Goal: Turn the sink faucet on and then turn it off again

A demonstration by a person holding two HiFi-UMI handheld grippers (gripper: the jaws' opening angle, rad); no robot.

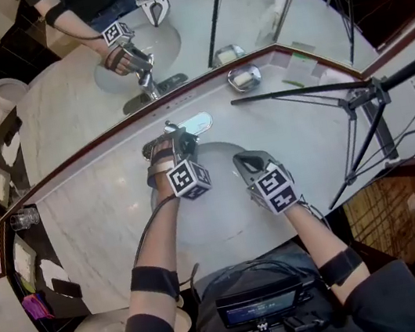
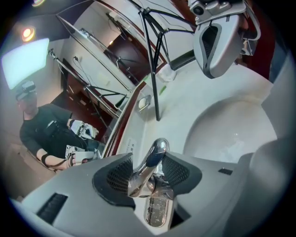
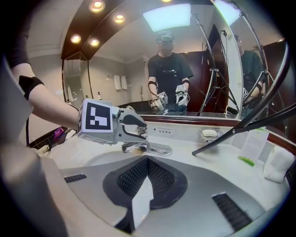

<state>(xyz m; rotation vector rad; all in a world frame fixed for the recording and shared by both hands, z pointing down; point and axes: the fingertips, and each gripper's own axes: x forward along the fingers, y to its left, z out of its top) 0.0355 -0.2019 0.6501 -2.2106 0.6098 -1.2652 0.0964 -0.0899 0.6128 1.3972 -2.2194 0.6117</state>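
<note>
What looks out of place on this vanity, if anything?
Only the tripod: one of its legs is planted on the marble counter near the soap dish, which is odd kit for a bathroom. Nothing looks spilled, cracked or tipped over.

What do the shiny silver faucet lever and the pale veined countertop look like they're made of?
Silver faucet lever: polished chrome-plated metal, judging by its mirror-like reflections. Pale countertop: probably polished marble or similar stone, given grey veining and gloss.

No legible txt or labels anywhere.
</note>
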